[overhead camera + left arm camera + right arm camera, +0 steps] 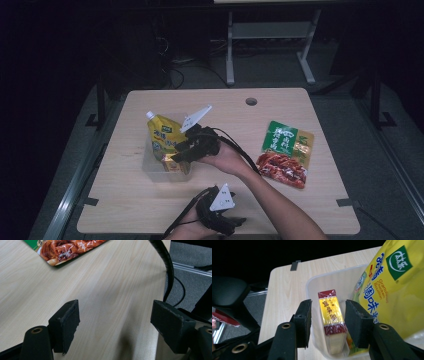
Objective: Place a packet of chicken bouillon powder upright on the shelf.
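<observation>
A clear plastic container [150, 169] stands left of the table's middle. In it a yellow stand-up pouch [162, 134] leans upright beside a small yellow and red box [176, 163]. My right gripper [179, 154] reaches into the container from the right. In the right gripper view its jaws straddle the box [331, 315], with a narrow gap on each side, so the gripper [329, 305] is open. The pouch [397, 287] lies just right of the right pad. Near the front edge my left gripper [235, 221] hovers over bare wood, open [115, 315] and with nothing between its pads.
A green and red snack packet [286, 154] lies flat on the right half of the table, and its corner [67, 250] is ahead of the left gripper. A cable hole [251, 101] sits near the far edge. The right gripper's cable crosses the front right.
</observation>
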